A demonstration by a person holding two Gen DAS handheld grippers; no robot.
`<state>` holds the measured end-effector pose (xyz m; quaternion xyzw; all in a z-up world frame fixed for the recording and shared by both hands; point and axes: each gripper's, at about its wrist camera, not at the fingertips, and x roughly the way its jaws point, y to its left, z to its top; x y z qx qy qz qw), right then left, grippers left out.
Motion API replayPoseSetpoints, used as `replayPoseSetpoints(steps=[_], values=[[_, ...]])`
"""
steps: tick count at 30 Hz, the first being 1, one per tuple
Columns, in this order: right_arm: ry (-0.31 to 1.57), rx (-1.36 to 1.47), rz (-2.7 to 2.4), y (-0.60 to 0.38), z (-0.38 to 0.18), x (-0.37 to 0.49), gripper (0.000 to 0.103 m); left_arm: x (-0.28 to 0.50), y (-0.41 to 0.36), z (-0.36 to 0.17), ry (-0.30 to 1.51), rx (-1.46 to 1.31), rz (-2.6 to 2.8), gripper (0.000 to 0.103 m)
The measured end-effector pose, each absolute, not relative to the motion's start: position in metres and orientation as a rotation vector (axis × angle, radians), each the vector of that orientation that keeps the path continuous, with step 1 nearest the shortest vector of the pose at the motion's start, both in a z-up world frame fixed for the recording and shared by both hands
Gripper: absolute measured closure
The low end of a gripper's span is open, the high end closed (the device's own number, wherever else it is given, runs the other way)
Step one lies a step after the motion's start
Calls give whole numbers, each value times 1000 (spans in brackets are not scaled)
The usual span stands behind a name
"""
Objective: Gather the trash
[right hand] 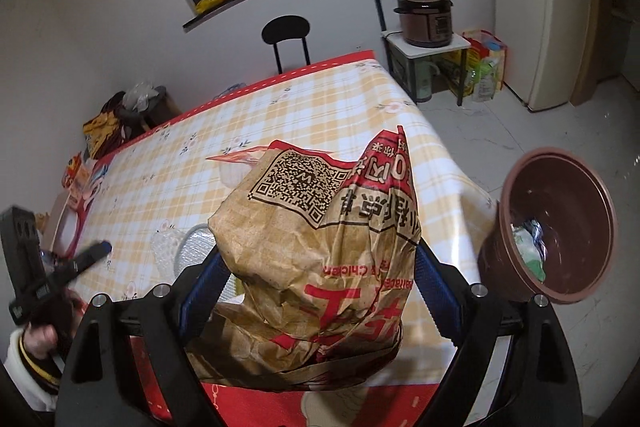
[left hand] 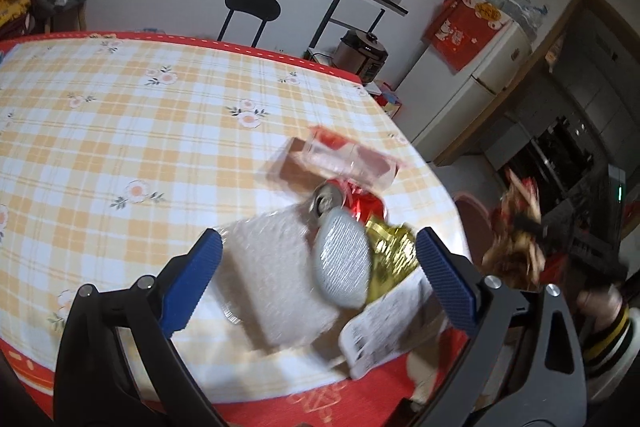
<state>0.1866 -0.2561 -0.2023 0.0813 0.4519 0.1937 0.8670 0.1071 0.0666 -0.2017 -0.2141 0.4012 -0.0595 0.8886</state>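
Observation:
My left gripper [left hand: 318,251] is open above a trash pile on the checked tablecloth [left hand: 120,115]: a white napkin [left hand: 280,279], a grey oval lid [left hand: 340,263], a gold wrapper [left hand: 392,247], a crushed red can [left hand: 344,203], a clear plastic box [left hand: 336,159] and a white label [left hand: 384,323]. My right gripper [right hand: 318,259] is shut on a crumpled brown paper food bag [right hand: 320,247], held over the table's right edge. A brown trash bin [right hand: 556,223] with some waste inside stands on the floor to the right. The right gripper with the bag also shows in the left wrist view [left hand: 516,243].
A black chair [left hand: 250,11] stands behind the table. A rice cooker [right hand: 426,19] sits on a small stand, and a white fridge [right hand: 560,7] is at the right. Packets [right hand: 76,175] lie at the table's left edge. Floor around the bin is tiled.

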Motion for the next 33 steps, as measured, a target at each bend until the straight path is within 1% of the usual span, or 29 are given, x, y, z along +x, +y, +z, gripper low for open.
replayPoseSetpoints(steps=[1, 5, 11, 14, 22, 29, 31, 33], values=[[946, 180, 399, -262, -204, 187, 16, 116, 67, -200, 839, -466, -127, 8], [948, 215, 373, -283, -210, 188, 16, 169, 71, -206, 899, -620, -137, 16], [955, 243, 331, -312, -218, 189, 16, 237, 74, -247, 999, -900, -147, 35], [961, 250, 305, -324, -220, 188, 16, 255, 75, -268, 1022, -1002, -127, 35], [980, 255, 243, -350, -227, 191, 16, 282, 73, -300, 1069, -1048, -85, 35], [988, 251, 223, -353, -229, 195, 16, 293, 69, -323, 1086, -1104, -77, 36], [987, 251, 219, -355, -228, 193, 16, 295, 67, -325, 1084, -1114, -85, 38], [986, 251, 214, -354, -227, 193, 16, 295, 67, -326, 1077, -1132, -95, 47]])
